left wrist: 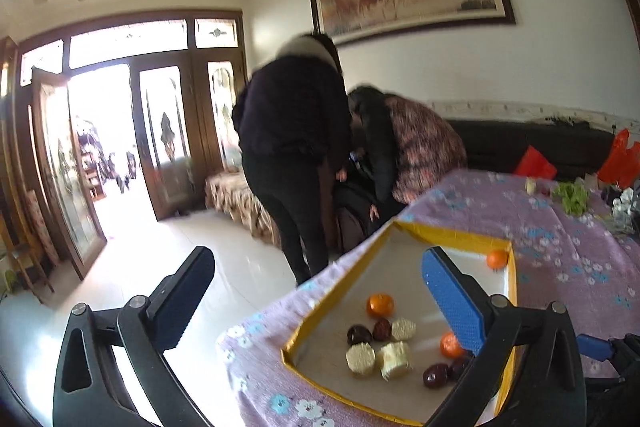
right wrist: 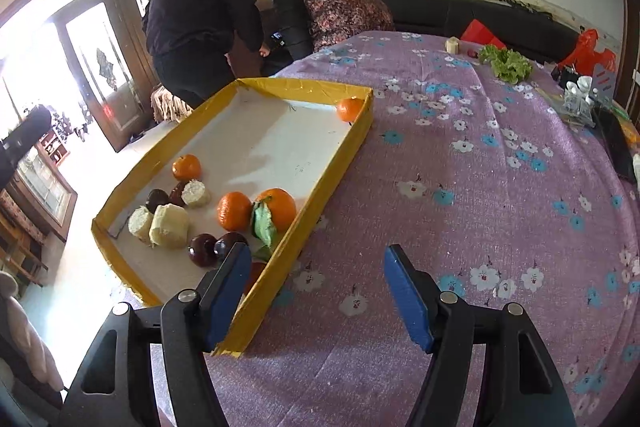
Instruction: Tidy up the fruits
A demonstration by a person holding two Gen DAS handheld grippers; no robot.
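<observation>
Fingers [right wrist: 408, 299] both pairs spread, empty | yellow-rimmed tray [right wrist: 320, 187]: glossy oranges [right wrist: 234, 211], dark dates [right wrist: 202, 249], pale corn chunks [right wrist: 170, 227]

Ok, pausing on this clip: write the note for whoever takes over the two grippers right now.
Left gripper: open, empty, raised at the tray's near end.
Right gripper: open, empty, straddling the yellow tray's near right wall.
In the tray: near-end cluster of oranges, including a leafy orange, dark red fruits and pale corn pieces; one lone orange in the far corner.
Outside it, at the table's far edge: lettuce, a pale piece, a small red fruit.
Done: most items are in the tray. Left: grouping by kind, perhaps collecting the far items.
</observation>
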